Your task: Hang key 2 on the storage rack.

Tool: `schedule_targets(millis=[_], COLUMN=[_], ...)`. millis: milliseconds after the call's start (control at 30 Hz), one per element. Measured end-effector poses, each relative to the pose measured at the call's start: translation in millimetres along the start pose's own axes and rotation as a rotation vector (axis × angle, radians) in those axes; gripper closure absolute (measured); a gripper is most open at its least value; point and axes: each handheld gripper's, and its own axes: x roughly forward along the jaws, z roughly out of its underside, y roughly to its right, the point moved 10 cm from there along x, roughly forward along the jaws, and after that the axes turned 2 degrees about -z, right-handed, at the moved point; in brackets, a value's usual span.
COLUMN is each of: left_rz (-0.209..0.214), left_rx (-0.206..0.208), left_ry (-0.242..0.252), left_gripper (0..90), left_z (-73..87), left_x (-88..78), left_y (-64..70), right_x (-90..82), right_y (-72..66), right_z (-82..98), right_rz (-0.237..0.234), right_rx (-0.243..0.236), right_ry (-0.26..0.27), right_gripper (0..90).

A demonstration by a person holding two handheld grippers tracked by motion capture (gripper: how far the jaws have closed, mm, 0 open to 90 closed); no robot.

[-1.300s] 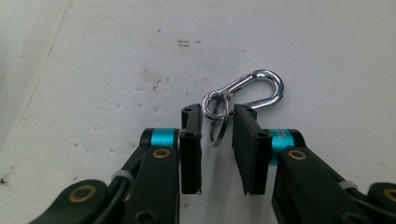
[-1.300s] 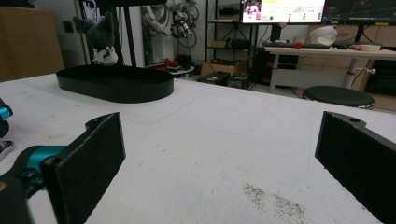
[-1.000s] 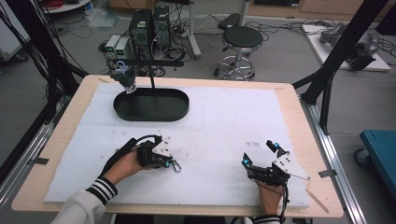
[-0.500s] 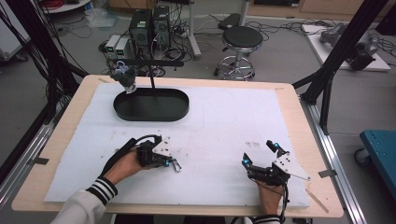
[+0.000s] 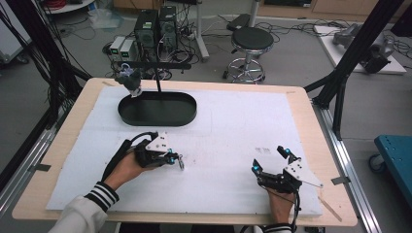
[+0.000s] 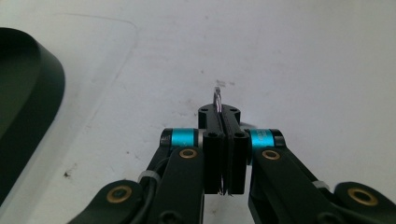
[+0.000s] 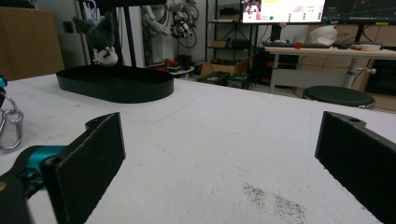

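Note:
My left gripper (image 5: 176, 158) lies low on the white mat (image 5: 233, 126), left of centre. Its jaws are shut on a small metal ring (image 5: 180, 163). In the left gripper view the thin ring (image 6: 217, 99) sticks up edge-on from between the closed pads, at the gripper's (image 6: 223, 115) tip. The right gripper view catches the same ring (image 7: 10, 128) at its left edge. My right gripper (image 5: 269, 159) rests near the mat's front right. It is open, and its wide-apart pads (image 7: 93, 154) have nothing between them.
A black oval tray (image 5: 190, 114) stands at the back left of the mat, also seen as tray (image 7: 116, 86) and tray (image 6: 28, 112). Over its left end a grey plush toy (image 5: 129, 77) hangs from a black stand (image 5: 157, 77). A dark smudge (image 7: 275, 200) marks the mat.

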Motion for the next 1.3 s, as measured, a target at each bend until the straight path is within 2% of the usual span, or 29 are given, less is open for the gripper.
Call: schedule_targets(millis=[367,600,933,1067,1300], left_rz=[-0.101,-0.148,-0.202,-0.224,-0.259], left_rx=[-0.134,-0.204,-0.261,-0.269,-0.260], left_ry=[0.193,0.283,0.353,0.359,0.350], left_gripper=[88.0,88.0,88.1,88.0,88.0], left_z=[-14.6,-21.2,-37.8,-46.3,-64.1], left_x=[-31.5,-53.7,-75.6,-82.8,-90.8], left_y=[-33.2,-58.3,-93.3,-105.7,-124.8], right_x=[-0.1,0.0,-0.1,-0.1,-0.1], right_y=[-0.3,-0.2,0.0,-0.1,-0.1], right_z=[0.1,0.1,0.1,0.1,0.0], right_rz=[-0.002,-0.001,-0.001,-0.002,-0.004], right_rx=[0.003,0.001,0.003,0.005,0.008], right_ry=[-0.002,-0.002,-0.002,-0.002,0.000], right_gripper=[0.8,0.8,0.8,0.8,0.8])
